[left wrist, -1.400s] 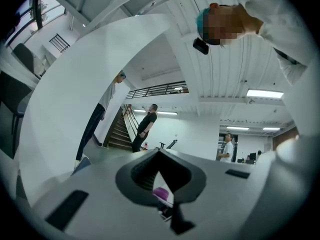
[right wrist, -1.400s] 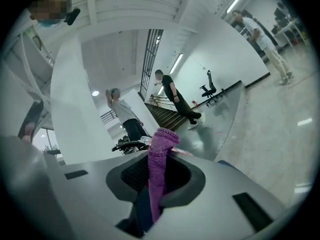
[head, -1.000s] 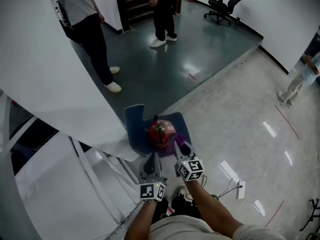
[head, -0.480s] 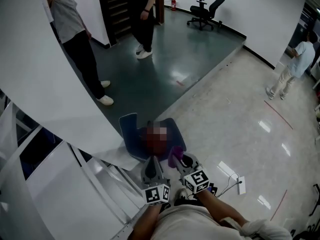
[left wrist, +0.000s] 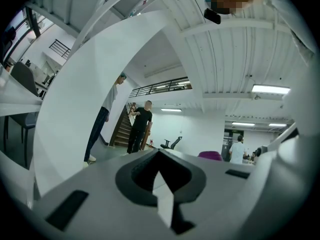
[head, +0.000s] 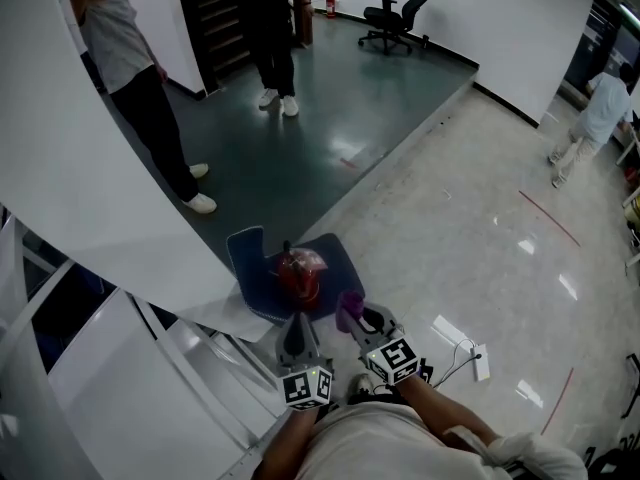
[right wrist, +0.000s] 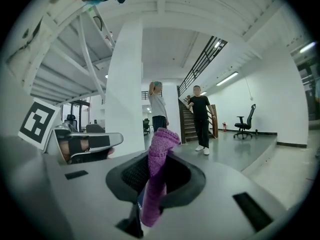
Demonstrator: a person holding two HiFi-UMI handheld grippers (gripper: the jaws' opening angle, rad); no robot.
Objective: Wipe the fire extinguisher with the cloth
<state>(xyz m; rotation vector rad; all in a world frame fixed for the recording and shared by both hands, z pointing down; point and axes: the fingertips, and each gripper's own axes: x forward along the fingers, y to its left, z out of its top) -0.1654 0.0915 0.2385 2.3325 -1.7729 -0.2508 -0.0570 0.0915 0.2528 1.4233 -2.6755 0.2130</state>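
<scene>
The red fire extinguisher (head: 297,274) stands on a dark blue mat (head: 335,259) on the floor, seen only in the head view. My right gripper (head: 352,316) hangs just to the near right of the extinguisher, apart from it, shut on a purple cloth (head: 347,309). In the right gripper view the purple cloth (right wrist: 156,170) sticks up from between the jaws of the right gripper (right wrist: 150,181). My left gripper (head: 294,334) hovers just in front of the mat, jaws together. The left gripper (left wrist: 161,159) shows nothing between its jaws in its own view.
A white curved wall (head: 90,208) and white stair framing (head: 170,368) close in on the left. Two people (head: 128,78) (head: 270,38) stand on the dark floor beyond, another person (head: 598,118) at far right. An office chair (head: 396,16) sits far back. A cable with a plug block (head: 480,364) lies near right.
Both grippers have drawn back toward me, and the cloth now sits a little farther from the extinguisher. The head view has shifted, so the room slides left and down.
</scene>
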